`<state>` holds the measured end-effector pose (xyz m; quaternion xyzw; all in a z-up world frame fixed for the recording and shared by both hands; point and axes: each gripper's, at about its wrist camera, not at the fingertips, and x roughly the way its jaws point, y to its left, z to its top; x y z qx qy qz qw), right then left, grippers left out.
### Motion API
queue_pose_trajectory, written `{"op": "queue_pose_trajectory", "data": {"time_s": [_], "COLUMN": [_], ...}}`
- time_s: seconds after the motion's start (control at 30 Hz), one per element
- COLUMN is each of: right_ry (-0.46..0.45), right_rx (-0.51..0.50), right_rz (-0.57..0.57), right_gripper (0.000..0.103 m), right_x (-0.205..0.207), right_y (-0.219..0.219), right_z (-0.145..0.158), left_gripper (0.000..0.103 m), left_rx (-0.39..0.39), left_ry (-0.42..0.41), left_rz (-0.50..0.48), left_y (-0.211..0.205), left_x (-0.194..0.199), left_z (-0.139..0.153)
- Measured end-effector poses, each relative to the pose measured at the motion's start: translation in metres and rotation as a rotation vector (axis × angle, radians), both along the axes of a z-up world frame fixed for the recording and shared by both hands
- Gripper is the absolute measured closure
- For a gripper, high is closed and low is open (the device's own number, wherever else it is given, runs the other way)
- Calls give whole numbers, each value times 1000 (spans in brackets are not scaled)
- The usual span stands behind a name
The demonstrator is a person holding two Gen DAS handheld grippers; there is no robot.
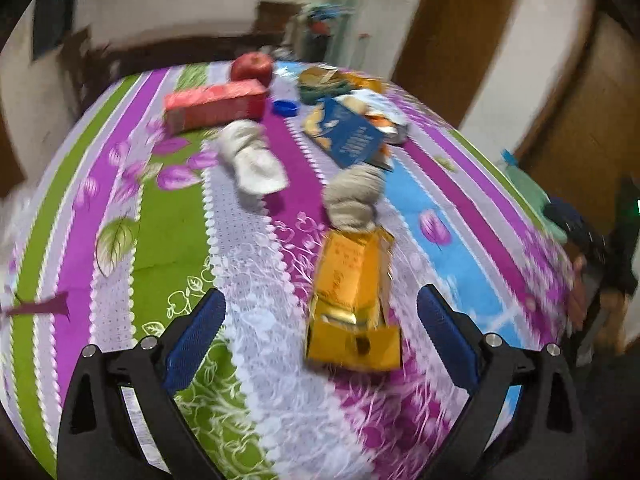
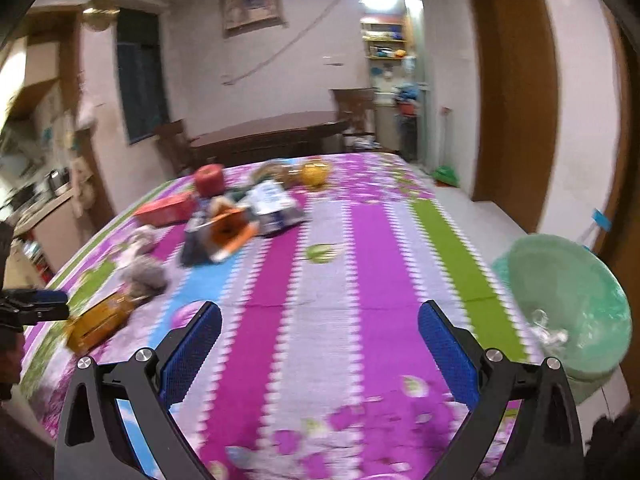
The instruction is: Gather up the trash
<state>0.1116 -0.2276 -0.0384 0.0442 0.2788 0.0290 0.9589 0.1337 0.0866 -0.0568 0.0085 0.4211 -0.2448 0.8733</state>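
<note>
A crushed golden carton [image 1: 352, 300] lies on the striped tablecloth [image 1: 176, 232], between the blue pads of my left gripper [image 1: 322, 294]. The jaws are open and touch nothing. Just beyond the carton sits a grey crumpled wad [image 1: 354, 196], and a white wad [image 1: 252, 160] lies further left. A heap of wrappers with a blue packet [image 1: 352, 136] is behind them. My right gripper [image 2: 320, 308] is open and empty over the cloth. From there the golden carton [image 2: 98, 318] shows at the left and a green-lined bin [image 2: 568, 300] at the right.
A red apple [image 1: 252, 66], a red box [image 1: 214, 104] and a blue cap [image 1: 285, 107] lie at the far side. The bin stands off the table's right edge. A dark wooden table [image 2: 272, 132] and a doorway are behind.
</note>
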Motion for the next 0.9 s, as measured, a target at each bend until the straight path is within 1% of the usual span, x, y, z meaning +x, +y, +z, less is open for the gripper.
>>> {"op": "queue_pose_trajectory", "data": {"time_s": [0.07,0.1,0.17,0.23,0.3,0.37,0.4,0.43,0.47,0.5,0.53,0.57,0.6,0.63,0.7,0.8,0.83,0.9], "right_ry": [-3,-3,-5,5,24,48,55,58,62,62,61,58,56,52,56,45,45,38], "right_rx": [-37,-64,-99,-95,-70,-52,-49,-50,-57,-63,-71,-81,-86,-91,-90,-112,-111,-105], "right_rz": [51,69,85,92,96,105,109,112,118,122,129,137,143,150,178,206,220,247], "right_gripper": [5,5,5,5,5,5,6,7,8,11,13,14,16,20,27,29,30,30], "right_x": [-1,-1,0,2,4,8,11,14,16,18,20,22,23,25,30,38,40,45], "right_y": [16,25,35,40,41,41,42,42,45,46,49,51,53,55,59,68,71,78], "right_z": [0,-1,-2,-4,-5,-7,-8,-9,-9,-9,-9,-8,-7,-5,-2,3,5,11], "left_gripper": [18,19,24,27,32,41,44,49,57,60,66,76,81,85,86,86,87,87], "left_rx": [45,55,56,76,114,176,210,243,265,274,287,293,289,262,238,225,209,170], "left_ry": [-39,-46,-70,-104,-132,-140,-145,-145,-139,-143,-162,-171,-172,-159,-155,-169,-175,-160], "left_rz": [-97,-121,-186,-216,-237,-249,-254,-265,-273,-270,-257,-248,-238,-226,-212,-183,-173,-160], "left_y": [-8,-10,-20,-29,-42,-53,-58,-65,-71,-72,-74,-74,-73,-70,-66,-62,-59,-53], "left_x": [-12,-10,-14,-19,-20,-19,-19,-16,-13,-12,-10,-8,-6,-2,-1,-3,-4,-5], "left_z": [-1,3,5,4,1,-7,-10,-16,-21,-23,-25,-25,-24,-22,-21,-18,-16,-13]}}
